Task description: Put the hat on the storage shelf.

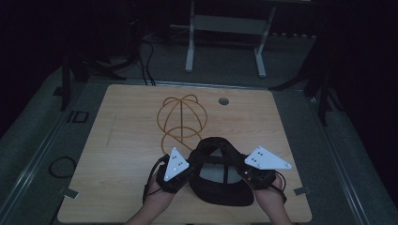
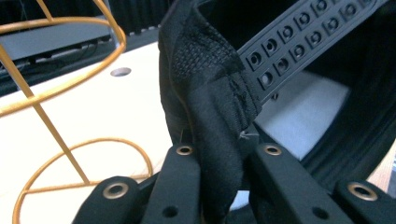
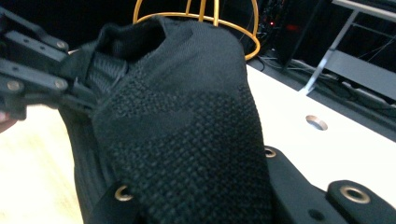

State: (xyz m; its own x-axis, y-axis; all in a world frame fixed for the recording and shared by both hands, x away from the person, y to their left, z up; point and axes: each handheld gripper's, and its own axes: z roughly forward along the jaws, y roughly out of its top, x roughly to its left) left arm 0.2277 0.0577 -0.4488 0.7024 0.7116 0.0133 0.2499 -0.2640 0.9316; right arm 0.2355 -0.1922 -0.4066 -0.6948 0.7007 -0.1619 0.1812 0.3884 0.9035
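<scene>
black cap (image 1: pixel 218 180) | no readable writing | beside gold wire stand (image 1: pixel 182 119)

Dim lab: wooden table (image 1: pixel 117 140) on a railed platform (image 1: pixel 47 140)

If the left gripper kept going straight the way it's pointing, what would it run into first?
The left gripper is shut on the black cap, so the cap's fabric comes first. Beyond it, probably the gold wire stand, though depth is hard to judge.
</scene>
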